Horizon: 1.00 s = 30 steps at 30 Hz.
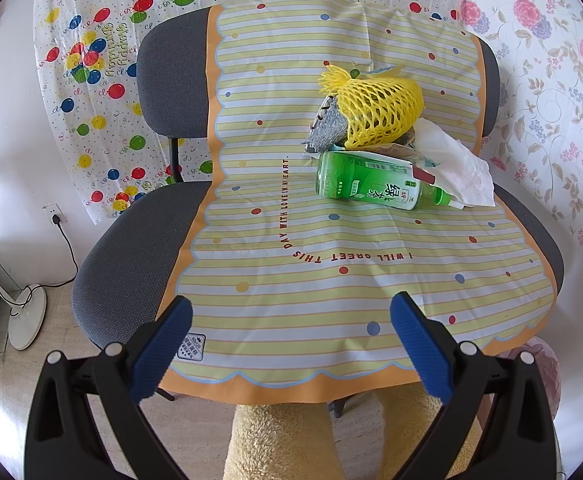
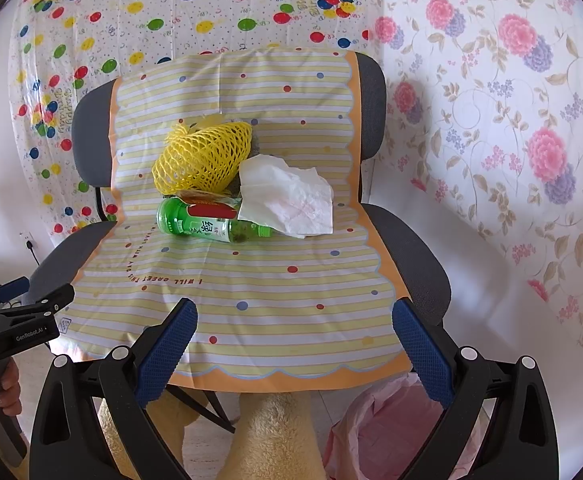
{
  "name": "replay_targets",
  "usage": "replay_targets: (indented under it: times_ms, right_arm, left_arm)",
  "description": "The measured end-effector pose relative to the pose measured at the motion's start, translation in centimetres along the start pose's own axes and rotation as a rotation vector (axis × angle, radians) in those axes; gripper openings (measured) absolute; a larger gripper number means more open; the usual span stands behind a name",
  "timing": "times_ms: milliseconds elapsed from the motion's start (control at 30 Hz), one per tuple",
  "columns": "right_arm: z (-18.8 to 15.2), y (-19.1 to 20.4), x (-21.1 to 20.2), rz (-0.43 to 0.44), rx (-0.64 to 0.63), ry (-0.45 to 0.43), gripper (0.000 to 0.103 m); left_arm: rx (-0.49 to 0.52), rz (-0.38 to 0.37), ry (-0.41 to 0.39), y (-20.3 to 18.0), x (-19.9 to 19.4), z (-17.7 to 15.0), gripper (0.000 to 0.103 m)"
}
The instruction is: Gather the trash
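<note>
A pile of trash lies at the back of the chair seat: a green tea bottle [image 1: 375, 186] [image 2: 207, 222] on its side, a yellow foam net [image 1: 375, 108] [image 2: 201, 158], a crumpled white tissue [image 1: 459, 168] [image 2: 287, 196] and a grey wrapper [image 1: 325, 128]. My left gripper [image 1: 291, 314] hovers open over the seat's front edge, well short of the pile. My right gripper [image 2: 293, 316] is likewise open and empty near the front edge. The left gripper [image 2: 31, 300] also shows at the far left of the right wrist view, held by a hand.
A striped yellow plastic sheet [image 1: 291, 300] [image 2: 271, 320] covers the grey office chair [image 1: 127, 264] [image 2: 419, 248]. A pink-lined bin [image 2: 387, 432] [image 1: 539, 372] stands on the floor below the seat's right front. Fuzzy yellow trouser legs [image 1: 291, 440] [image 2: 271, 436] are below. A fan base [image 1: 27, 316] stands at the left.
</note>
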State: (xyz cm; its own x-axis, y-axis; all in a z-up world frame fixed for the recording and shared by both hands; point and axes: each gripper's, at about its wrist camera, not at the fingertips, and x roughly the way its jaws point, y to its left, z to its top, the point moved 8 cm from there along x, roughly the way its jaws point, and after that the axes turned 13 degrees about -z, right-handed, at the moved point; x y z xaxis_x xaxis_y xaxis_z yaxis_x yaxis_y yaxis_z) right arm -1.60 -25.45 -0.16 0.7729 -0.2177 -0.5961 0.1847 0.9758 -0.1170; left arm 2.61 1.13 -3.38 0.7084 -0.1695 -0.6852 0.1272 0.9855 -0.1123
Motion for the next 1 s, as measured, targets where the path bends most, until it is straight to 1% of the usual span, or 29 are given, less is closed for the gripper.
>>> replay_targets:
  times_ms: [100, 133, 267, 467, 1000]
  right_arm:
    - [-0.60, 0.15, -0.09, -0.002, -0.003, 0.001, 0.097]
    - [-0.10, -0.01, 0.11, -0.002, -0.002, 0.002, 0.097]
    - [-0.03, 0.05, -0.01, -0.001, 0.006, -0.017, 0.097]
    - [-0.17, -0.11, -0.03, -0.001, 0.004, -0.006, 0.097]
    - [-0.05, -0.09, 0.02, 0.002, 0.008, -0.018, 0.097]
  left_arm:
    - [0.000, 0.001, 0.000, -0.02, -0.01, -0.01, 0.096]
    - [0.000, 0.000, 0.000, -0.02, -0.01, -0.02, 0.096]
    - [0.000, 0.000, -0.001, -0.01, -0.01, -0.03, 0.096]
    - [0.000, 0.000, 0.000, 0.00, -0.01, -0.01, 0.096]
    - [0.001, -0.002, 0.001, 0.05, -0.03, -0.05, 0.096]
